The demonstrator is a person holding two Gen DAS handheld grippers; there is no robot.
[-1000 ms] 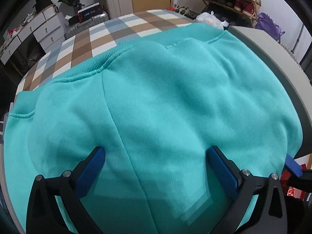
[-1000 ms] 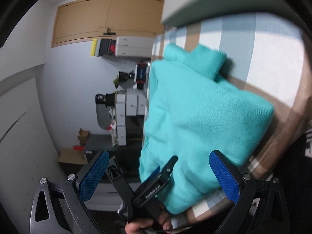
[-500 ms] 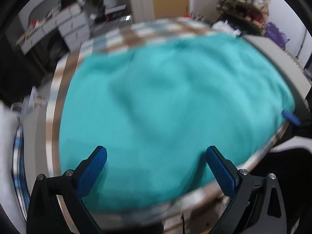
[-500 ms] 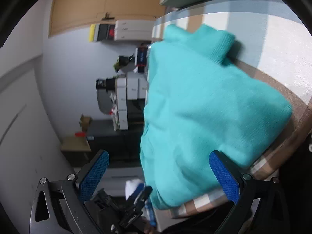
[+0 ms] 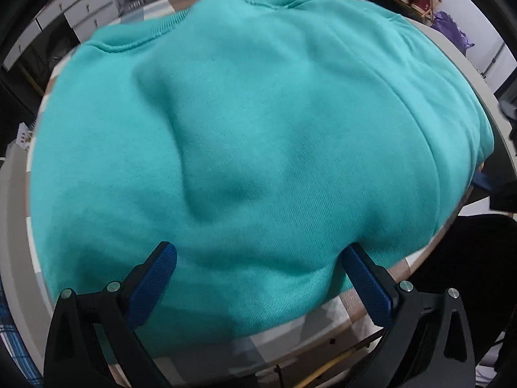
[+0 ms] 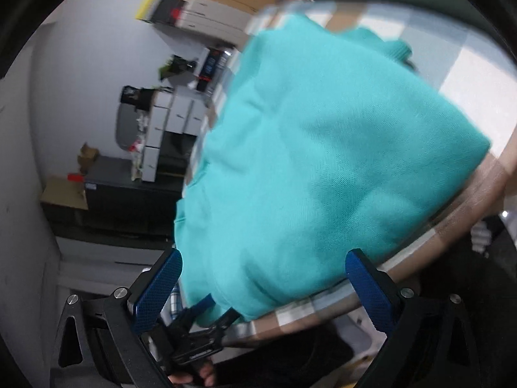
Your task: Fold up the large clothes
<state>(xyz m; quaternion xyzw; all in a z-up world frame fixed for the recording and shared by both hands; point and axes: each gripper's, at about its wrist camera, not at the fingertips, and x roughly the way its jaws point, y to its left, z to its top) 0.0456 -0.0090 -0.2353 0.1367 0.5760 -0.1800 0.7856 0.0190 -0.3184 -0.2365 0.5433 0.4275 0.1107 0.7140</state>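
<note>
We are judging that the fold itself is nearly finished and that we are in the tidying step: the teal sweatshirt [image 5: 258, 135] is lying as a thick, roughly square bundle on the checked tabletop [image 5: 326, 310], reaching close to its near edge and filling most of its width. Our left gripper [image 5: 258, 278] is hovering over the near hem with its blue pads [image 5: 152, 284] spread wide and nothing between them, the cloth lying beneath them, not pinched. Our right gripper [image 6: 263, 286] is looking at the bundle from the side, tilted, and its fingers are also standing wide apart and empty; in that view the left gripper is showing at the near corner of the bundle, and whether it is touching the cloth there we cannot tell. The sweatshirt is looking soft and fleecy, with a ribbed band [image 5: 161, 30] along the far edge and a seam running down the right side. A raised ridge [image 5: 181, 148] is bulging across the middle of the top layer, so the surface is not lying flat. We are thinking the next move calls for pressing or smoothing that ridge toward an edge, or for squaring the near corners, with light strokes so that the layers underneath are not dragged out of line.
</note>
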